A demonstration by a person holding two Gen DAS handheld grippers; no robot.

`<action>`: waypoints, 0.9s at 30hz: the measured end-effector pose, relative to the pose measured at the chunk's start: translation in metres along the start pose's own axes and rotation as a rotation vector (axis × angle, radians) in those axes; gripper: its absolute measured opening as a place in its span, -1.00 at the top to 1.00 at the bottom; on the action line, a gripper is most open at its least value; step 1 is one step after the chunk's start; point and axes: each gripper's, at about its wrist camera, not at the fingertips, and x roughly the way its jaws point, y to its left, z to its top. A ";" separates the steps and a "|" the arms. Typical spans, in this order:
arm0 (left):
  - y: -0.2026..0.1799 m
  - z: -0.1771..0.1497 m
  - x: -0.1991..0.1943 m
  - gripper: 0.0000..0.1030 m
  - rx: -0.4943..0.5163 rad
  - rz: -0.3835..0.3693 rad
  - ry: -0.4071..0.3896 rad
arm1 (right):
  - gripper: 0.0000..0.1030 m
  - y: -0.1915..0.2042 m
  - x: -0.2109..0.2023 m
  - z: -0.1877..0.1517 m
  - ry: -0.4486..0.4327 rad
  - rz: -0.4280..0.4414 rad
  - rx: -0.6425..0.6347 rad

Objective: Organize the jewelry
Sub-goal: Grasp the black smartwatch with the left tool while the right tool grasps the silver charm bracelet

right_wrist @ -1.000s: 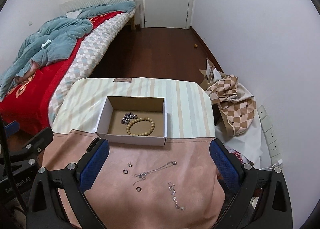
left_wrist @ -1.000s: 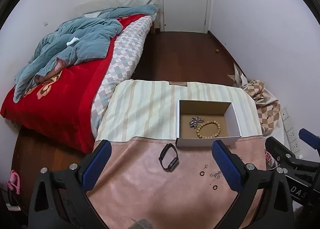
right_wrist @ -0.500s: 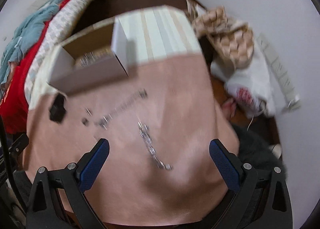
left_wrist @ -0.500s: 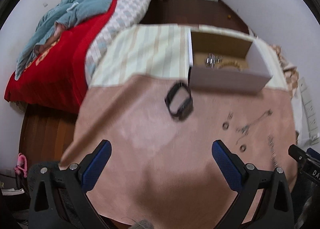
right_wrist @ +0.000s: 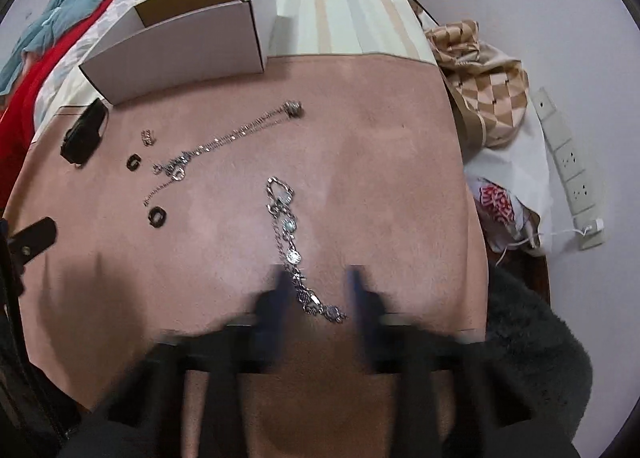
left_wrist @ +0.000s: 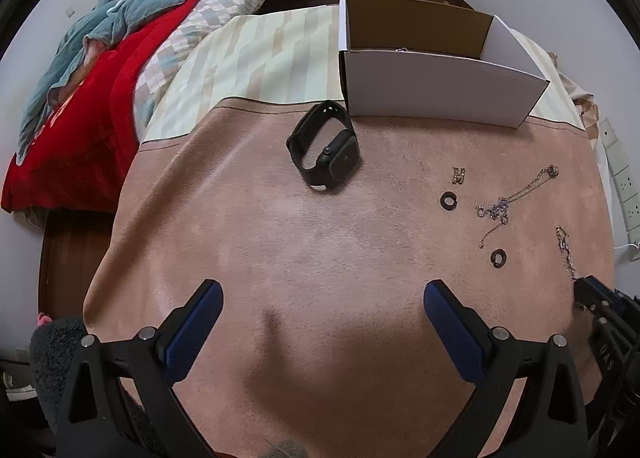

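Note:
A silver charm bracelet (right_wrist: pixel 286 226) lies stretched out on the pink cloth (right_wrist: pixel 380 162). My right gripper (right_wrist: pixel 318 278) is low over its near end. Its blurred jaws are closing with that end between them, a gap still showing on both sides. My left gripper (left_wrist: pixel 322 290) hangs open over bare cloth, with nothing between its fingers. Ahead of it lies a black smartwatch (left_wrist: pixel 324 150). To the right are a thin necklace (left_wrist: pixel 512 198), two dark rings (left_wrist: pixel 449 201) (left_wrist: pixel 498 258) and small earrings (left_wrist: pixel 459 175). A white cardboard box (left_wrist: pixel 432 86) stands behind them, its contents hidden by the near wall.
A bed with a red blanket (left_wrist: pixel 88 110) and a teal quilt (left_wrist: pixel 132 6) lies to the left. A checked cloth bundle (right_wrist: pixel 484 78) and a wall power strip (right_wrist: pixel 568 166) sit right of the table. Striped cloth (left_wrist: pixel 256 66) covers the table's far part.
Both grippers have dropped towards the table and tilted down. The right jaws, wide apart before, have swung in around the bracelet's near end. The left jaws stay wide.

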 end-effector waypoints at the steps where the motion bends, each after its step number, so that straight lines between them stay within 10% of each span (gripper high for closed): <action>1: 0.001 0.001 0.000 -0.99 -0.004 -0.001 0.000 | 0.90 0.000 0.000 0.002 0.001 0.002 0.000; 11: 0.056 0.044 0.009 -0.98 -0.142 -0.037 0.002 | 0.92 0.009 -0.021 0.048 -0.059 0.210 0.119; 18: 0.052 0.094 0.036 -0.96 -0.038 -0.080 0.035 | 0.93 0.021 -0.034 0.090 -0.106 0.267 0.136; 27: 0.029 0.111 0.072 0.41 0.069 -0.153 0.113 | 0.92 0.027 -0.028 0.104 -0.089 0.267 0.142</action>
